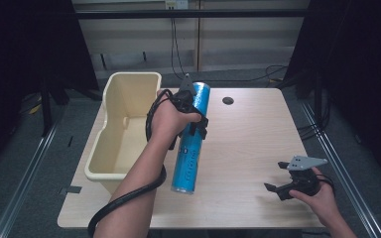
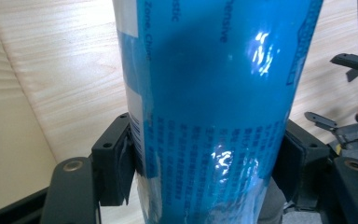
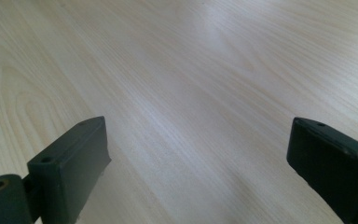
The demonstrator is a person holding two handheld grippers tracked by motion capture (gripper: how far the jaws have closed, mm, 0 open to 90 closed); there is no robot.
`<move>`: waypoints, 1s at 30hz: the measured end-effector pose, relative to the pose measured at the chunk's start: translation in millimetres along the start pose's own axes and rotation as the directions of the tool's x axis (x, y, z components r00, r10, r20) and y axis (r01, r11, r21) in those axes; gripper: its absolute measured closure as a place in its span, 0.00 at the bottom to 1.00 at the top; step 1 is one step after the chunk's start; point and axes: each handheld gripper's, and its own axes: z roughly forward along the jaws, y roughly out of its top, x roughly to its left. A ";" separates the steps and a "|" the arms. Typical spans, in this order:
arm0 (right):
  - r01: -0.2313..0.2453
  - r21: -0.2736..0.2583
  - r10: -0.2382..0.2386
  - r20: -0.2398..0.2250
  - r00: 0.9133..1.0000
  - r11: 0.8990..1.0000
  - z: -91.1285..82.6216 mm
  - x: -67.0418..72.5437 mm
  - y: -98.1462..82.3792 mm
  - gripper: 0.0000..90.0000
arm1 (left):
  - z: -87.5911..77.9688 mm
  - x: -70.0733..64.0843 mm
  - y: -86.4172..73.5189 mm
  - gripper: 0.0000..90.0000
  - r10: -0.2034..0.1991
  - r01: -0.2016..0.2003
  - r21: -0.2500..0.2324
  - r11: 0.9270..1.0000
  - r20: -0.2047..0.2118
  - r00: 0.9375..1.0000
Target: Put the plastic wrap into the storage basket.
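Observation:
A long shiny blue tube [image 1: 191,144] with printed text stretches from the table's middle toward its near edge, just right of a cream plastic bin [image 1: 97,144]. My left gripper [image 1: 197,124] is shut on the tube around its upper half. In the left gripper view the black pads [image 2: 117,158] press both sides of the blue tube [image 2: 214,93]. Whether the tube rests on the wood or is lifted I cannot tell. My right gripper [image 1: 277,177] stands open low over the near right part of the table, its jaws [image 3: 198,154] wide apart above bare wood.
The cream bin [image 2: 4,140] takes up the table's [image 1: 258,139] left side. A dark round hole [image 1: 227,100] sits in the wood near the far edge. The right gripper [image 2: 342,93] appears at the right edge of the left gripper view. Cables hang behind the table.

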 end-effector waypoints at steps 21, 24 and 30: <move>-0.005 -0.010 0.005 0.013 1.000 1.000 0.0 -0.9 -0.2 0.06 | -44.8 13.5 -2.7 0.36 -0.038 0.037 -0.013 0.999 -0.029 0.999; -0.008 -0.009 0.008 0.011 1.000 1.000 0.1 -0.7 -0.2 0.06 | -49.9 16.9 -4.1 0.36 -0.040 0.040 -0.015 0.999 -0.033 0.999; -0.014 -0.007 0.014 0.011 1.000 1.000 0.1 -0.3 -0.2 0.06 | -56.7 25.1 -7.4 0.36 -0.064 0.064 -0.016 0.998 -0.034 0.997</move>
